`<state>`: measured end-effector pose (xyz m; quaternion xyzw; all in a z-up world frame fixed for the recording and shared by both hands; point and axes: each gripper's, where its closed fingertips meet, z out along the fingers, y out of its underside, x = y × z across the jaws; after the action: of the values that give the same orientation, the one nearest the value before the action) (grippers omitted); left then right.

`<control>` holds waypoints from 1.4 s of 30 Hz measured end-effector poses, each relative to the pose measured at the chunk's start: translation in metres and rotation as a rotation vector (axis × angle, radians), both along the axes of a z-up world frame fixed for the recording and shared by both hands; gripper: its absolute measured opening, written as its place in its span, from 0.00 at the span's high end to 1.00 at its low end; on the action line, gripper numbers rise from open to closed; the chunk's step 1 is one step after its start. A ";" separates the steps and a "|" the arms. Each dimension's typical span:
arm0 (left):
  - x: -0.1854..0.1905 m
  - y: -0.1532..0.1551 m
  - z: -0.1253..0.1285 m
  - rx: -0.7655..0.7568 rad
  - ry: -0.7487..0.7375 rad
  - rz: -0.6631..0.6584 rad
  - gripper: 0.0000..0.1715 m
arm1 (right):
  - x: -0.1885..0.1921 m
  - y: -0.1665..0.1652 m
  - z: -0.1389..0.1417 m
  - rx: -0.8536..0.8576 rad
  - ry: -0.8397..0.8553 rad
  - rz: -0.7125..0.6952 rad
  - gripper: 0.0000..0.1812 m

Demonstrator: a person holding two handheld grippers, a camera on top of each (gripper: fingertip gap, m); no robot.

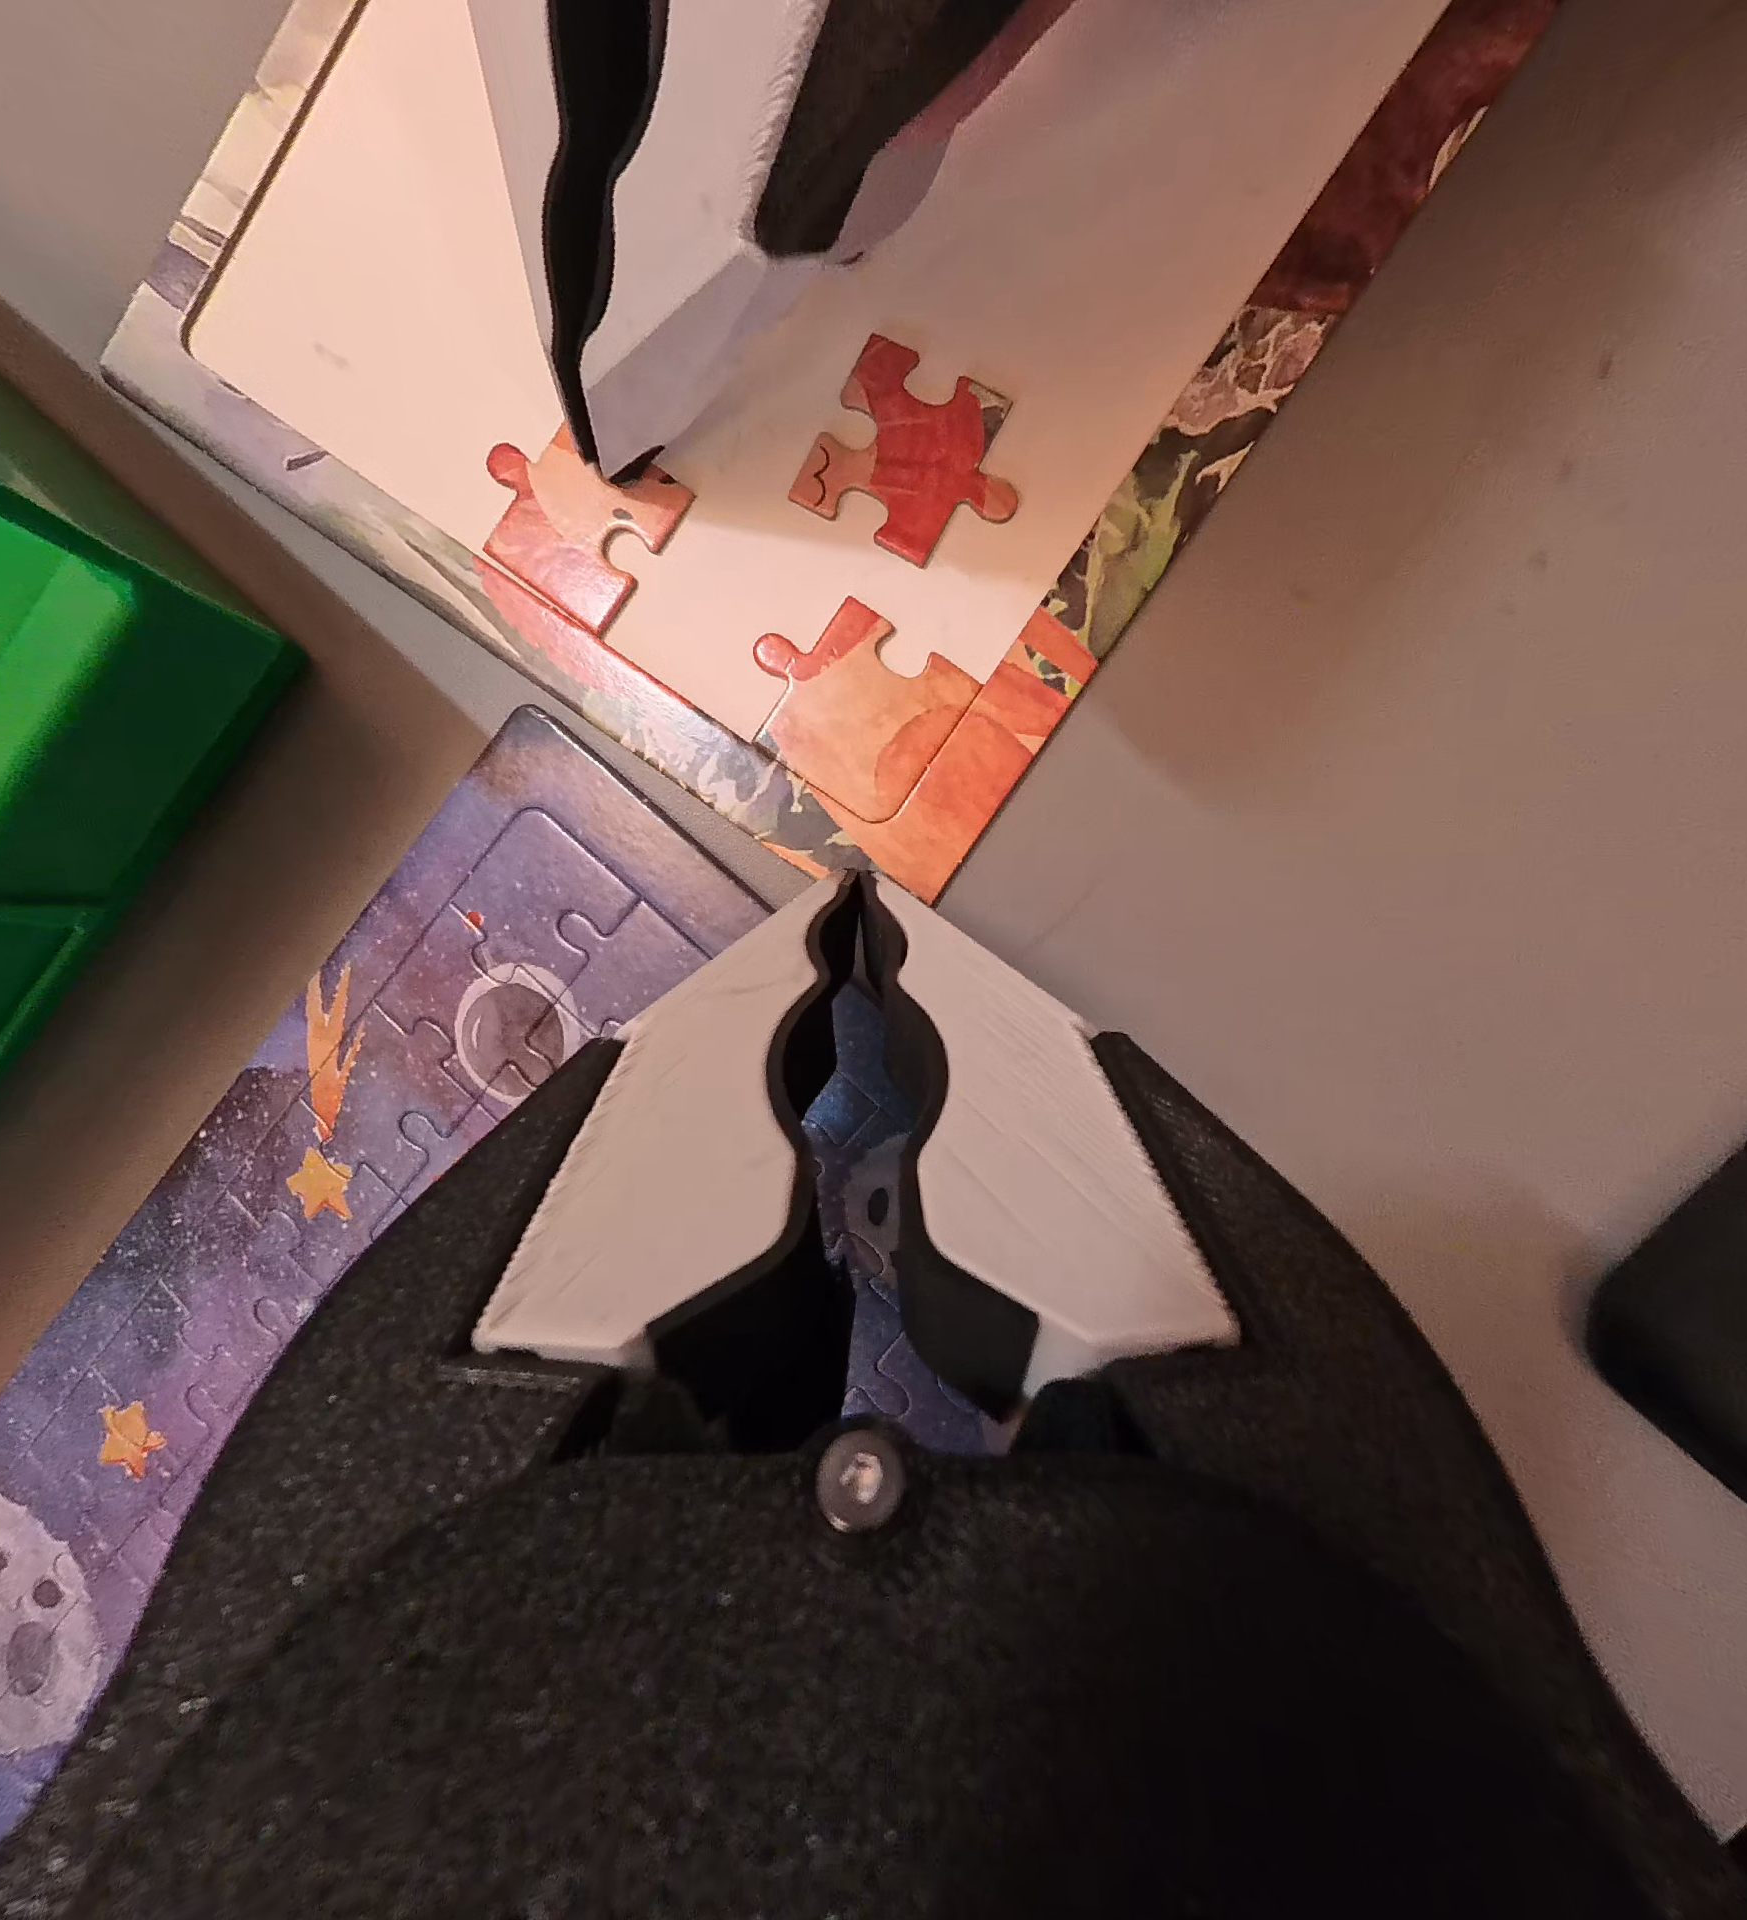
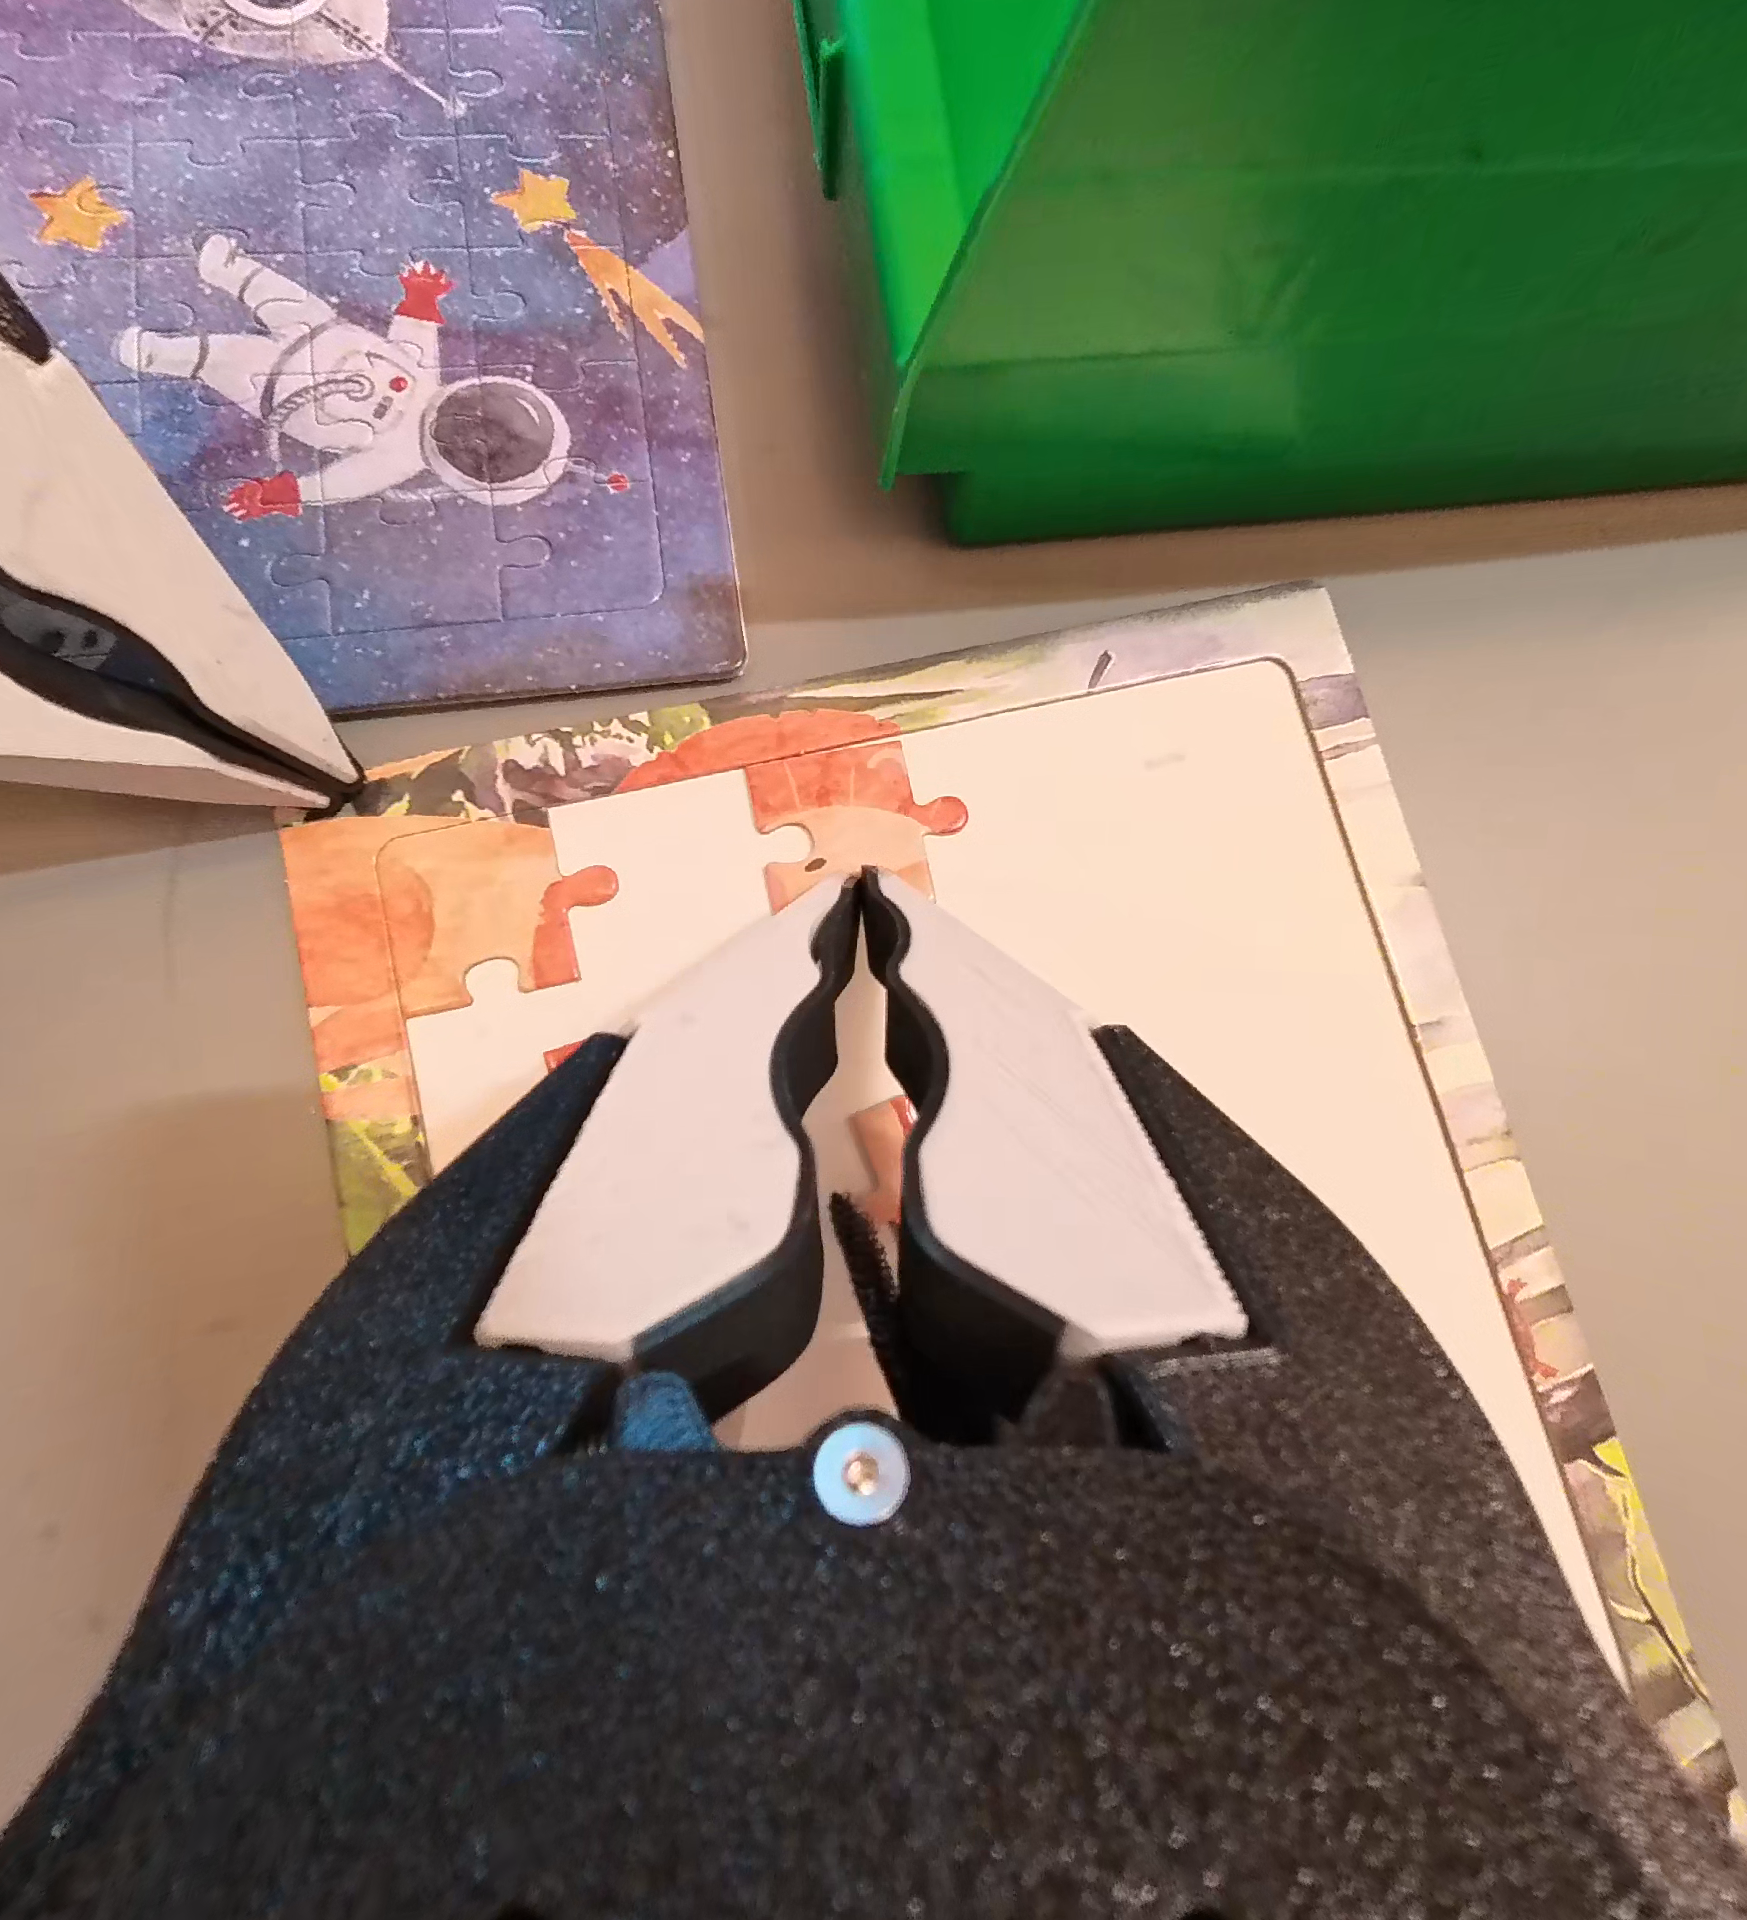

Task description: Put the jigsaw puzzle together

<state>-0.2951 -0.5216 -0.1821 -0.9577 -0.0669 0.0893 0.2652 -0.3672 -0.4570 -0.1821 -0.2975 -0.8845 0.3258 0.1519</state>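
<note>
A puzzle tray (image 1: 1201, 488) with a picture rim and a white bed lies on the table; it also shows in the right wrist view (image 2: 1388, 894). An orange corner piece (image 1: 869, 717) (image 2: 474, 925) sits in the tray's corner. A second orange piece (image 1: 568, 540) (image 2: 848, 821) lies along the rim. My right gripper (image 2: 864, 881) (image 1: 620, 468) is shut, its tips resting on this piece. A loose red-orange piece (image 1: 900, 457) lies on the bed, mostly hidden under my right gripper (image 2: 879, 1143). My left gripper (image 1: 858, 883) (image 2: 344, 792) is shut, its tips at the tray's corner.
A finished space puzzle (image 1: 256, 1195) (image 2: 381, 364) lies beside the tray, touching its edge. A green bin (image 1: 48, 748) (image 2: 1368, 260) stands beyond it. A black object (image 1: 1731, 1299) sits at the right of the left wrist view. The left gripper's tips are roughly 10 cm from the right gripper's.
</note>
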 end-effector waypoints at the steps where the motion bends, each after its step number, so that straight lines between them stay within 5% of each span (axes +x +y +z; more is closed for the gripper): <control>1: 0.000 0.000 0.000 -0.001 0.000 -0.001 1.00 | 0.000 0.000 0.002 -0.011 -0.003 -0.001 1.00; 6: 0.000 0.000 0.000 0.004 -0.006 0.003 1.00 | -0.003 0.014 0.013 -0.032 0.007 -0.026 1.00; 13: 0.000 0.000 0.000 -0.008 0.005 -0.007 1.00 | -0.003 0.076 0.015 -0.001 -0.024 -0.133 1.00; 16: 0.000 0.000 0.001 -0.017 0.012 -0.012 1.00 | 0.004 0.045 0.023 -0.167 -0.105 -0.077 1.00; 20: -0.002 0.003 0.014 0.028 -0.006 -0.014 1.00 | 0.001 0.019 0.002 -0.001 -0.049 -0.015 1.00; 24: -0.036 0.020 0.033 0.103 0.017 0.098 1.00 | -0.004 0.005 0.000 -0.033 -0.022 -0.037 1.00; 28: -0.080 0.025 0.019 0.015 0.131 0.197 1.00 | -0.006 0.006 0.000 0.021 0.021 -0.030 1.00; 36: -0.092 0.035 0.000 0.014 0.086 0.238 1.00 | -0.007 0.006 0.001 -0.017 -0.008 -0.038 1.00; 42: -0.091 0.040 0.000 0.025 0.089 0.227 1.00 | 0.002 0.055 0.016 0.008 -0.040 -0.091 1.00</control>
<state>-0.3858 -0.4812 -0.1820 -0.9357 -0.1640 0.1602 0.2680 -0.3647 -0.4022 -0.1660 -0.3431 -0.8743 0.3088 0.1501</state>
